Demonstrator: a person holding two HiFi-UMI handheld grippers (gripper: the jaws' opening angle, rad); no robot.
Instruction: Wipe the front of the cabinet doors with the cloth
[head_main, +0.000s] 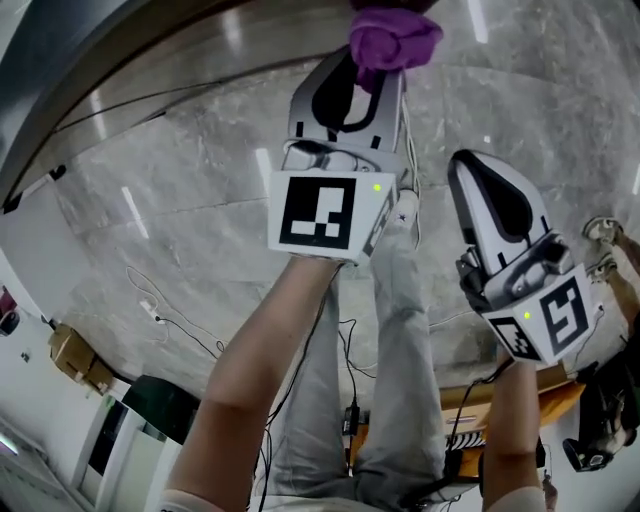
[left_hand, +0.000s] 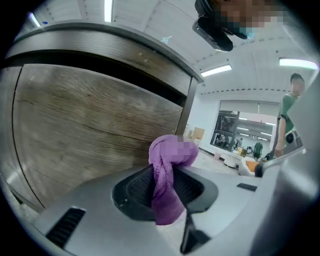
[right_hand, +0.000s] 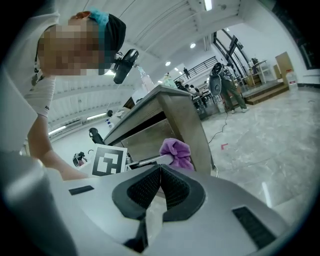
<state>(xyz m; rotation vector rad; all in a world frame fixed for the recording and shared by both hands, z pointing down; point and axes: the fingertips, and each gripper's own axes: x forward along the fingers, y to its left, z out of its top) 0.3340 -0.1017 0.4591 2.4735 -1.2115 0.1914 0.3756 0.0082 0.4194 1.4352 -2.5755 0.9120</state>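
While clamping the purple cloth (left_hand: 167, 172) mid-length between the jaws of the left tool (head_main: 365, 72), leaves a bunched wad poking out past the tips, presumably to put soft fabric rather than plastic against the wood. Lets the loose tail hang back between the pads toward the tool body. Faces the wood-grain cabinet door (left_hand: 90, 125) just ahead of the tips and to their left. Can't confirm wad-to-door contact from any view. Reads as approach or the very start of a stroke.

Holds the right tool (right_hand: 160, 187) off beside the left one, jaws pressed together on nothing, with cloth and cabinet visible well ahead of its tips. Probably parked there to stay clear of the wiping path.

Shows only polished stone floor (head_main: 180, 190) and loose cables (head_main: 160, 310) beneath both tools.

Next: needs the wad pushed flat onto the door face, then swept across. Risks the cloth sliding out if pinched on a thin fold only.
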